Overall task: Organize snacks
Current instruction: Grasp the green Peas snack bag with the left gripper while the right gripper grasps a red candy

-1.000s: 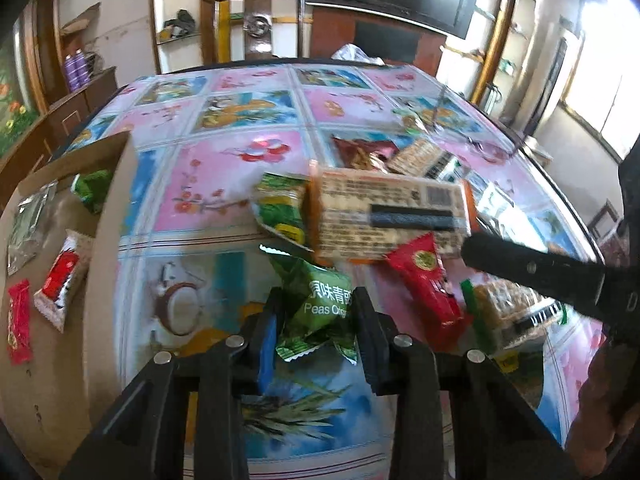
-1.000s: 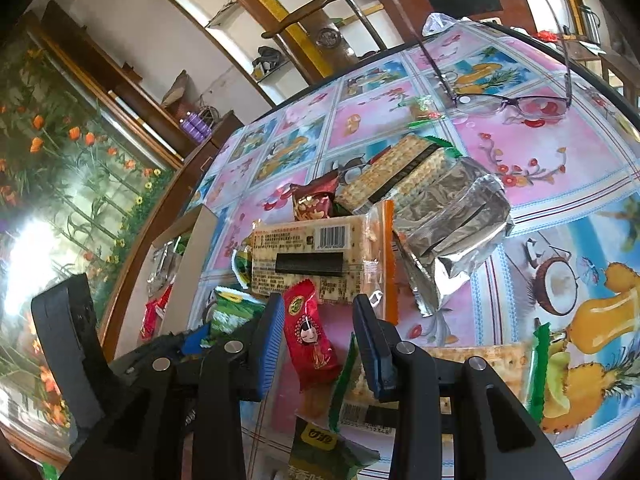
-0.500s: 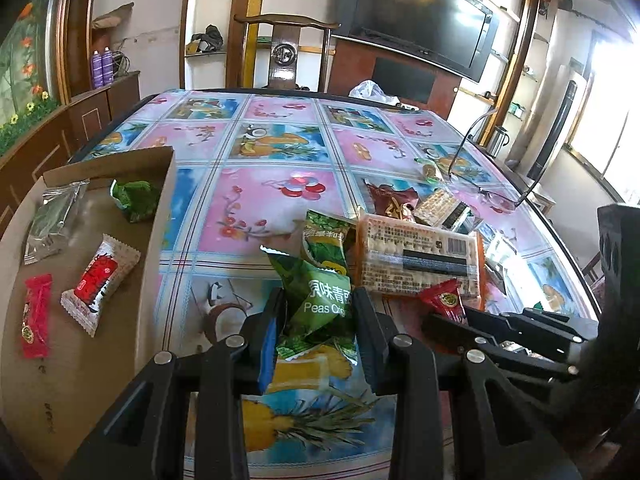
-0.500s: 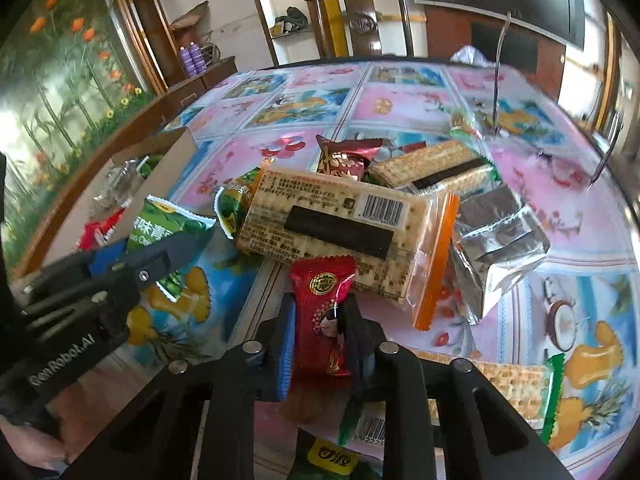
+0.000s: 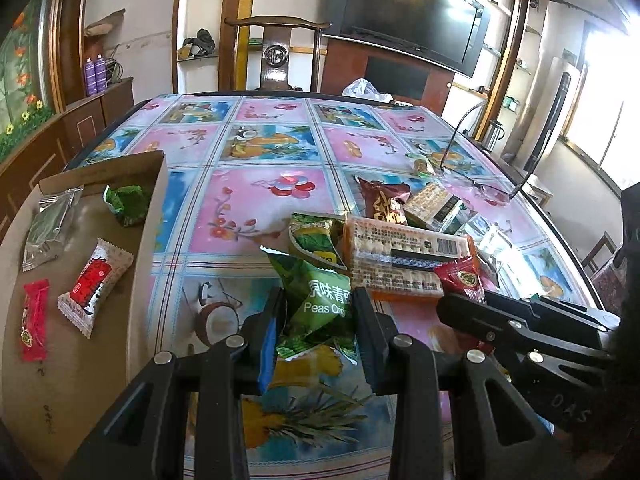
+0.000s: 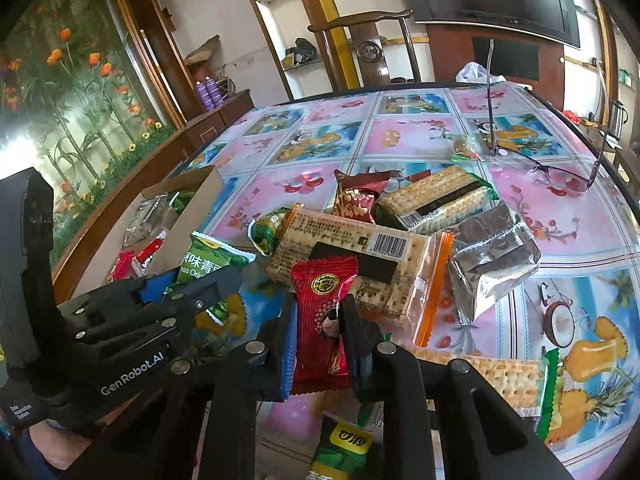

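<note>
Snacks (image 6: 372, 248) lie heaped on your fruit-print tabletop (image 5: 248, 208); your left tongs (image 5: 316, 320) clamp the green pea packet (image 5: 320, 300), right tongs (image 6: 318, 328) the red packet (image 6: 322, 304).

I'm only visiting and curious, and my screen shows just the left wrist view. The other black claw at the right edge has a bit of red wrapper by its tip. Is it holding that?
Observer: Yes. In the right wrist view the right gripper is shut on the red packet, pinching its lower half.
Visitor: Is anything printed down there?
Observer: A small cartoon figure, right between the jaws.
Visitor: Is anything lying underneath that claw?
Observer: A green packet with a yellow logo lies at the bottom of that view, below the gripper.
</note>
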